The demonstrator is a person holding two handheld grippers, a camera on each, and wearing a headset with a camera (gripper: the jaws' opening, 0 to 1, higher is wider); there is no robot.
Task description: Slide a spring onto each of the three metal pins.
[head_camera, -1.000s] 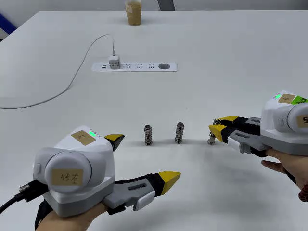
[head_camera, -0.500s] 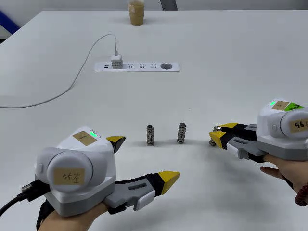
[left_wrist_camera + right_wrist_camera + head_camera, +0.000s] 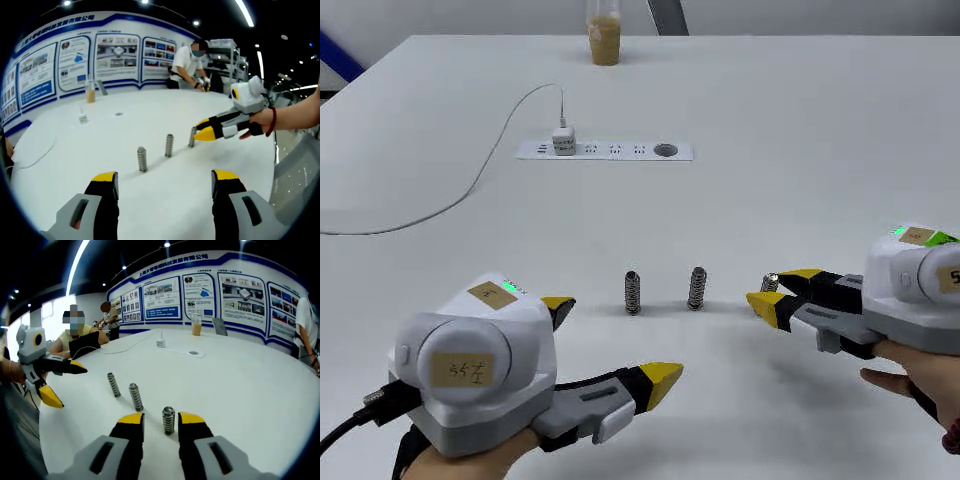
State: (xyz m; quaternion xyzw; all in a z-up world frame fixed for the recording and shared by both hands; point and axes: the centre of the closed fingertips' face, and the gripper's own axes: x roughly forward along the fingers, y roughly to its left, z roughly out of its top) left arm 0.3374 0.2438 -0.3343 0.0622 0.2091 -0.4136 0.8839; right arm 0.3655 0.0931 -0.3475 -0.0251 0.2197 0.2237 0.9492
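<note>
Three springs (image 3: pixel 697 288) look seated, so my right gripper (image 3: pixel 161 417) merely straddles the last spring (image 3: pixel 168 421), slightly parted, while my left gripper (image 3: pixel 165 176) waits wide-open, empty.

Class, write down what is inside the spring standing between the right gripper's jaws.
The spring shows a rounded metal top at its upper end, likely the pin. The coils cover the shaft.

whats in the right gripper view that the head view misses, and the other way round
Right gripper view: wall posters, seated people, and the third spring standing between its own open jaws. Head view: the right gripper from outside and the hand holding it. Both: the row of springs, the left gripper, power strip and drink cup.
</note>
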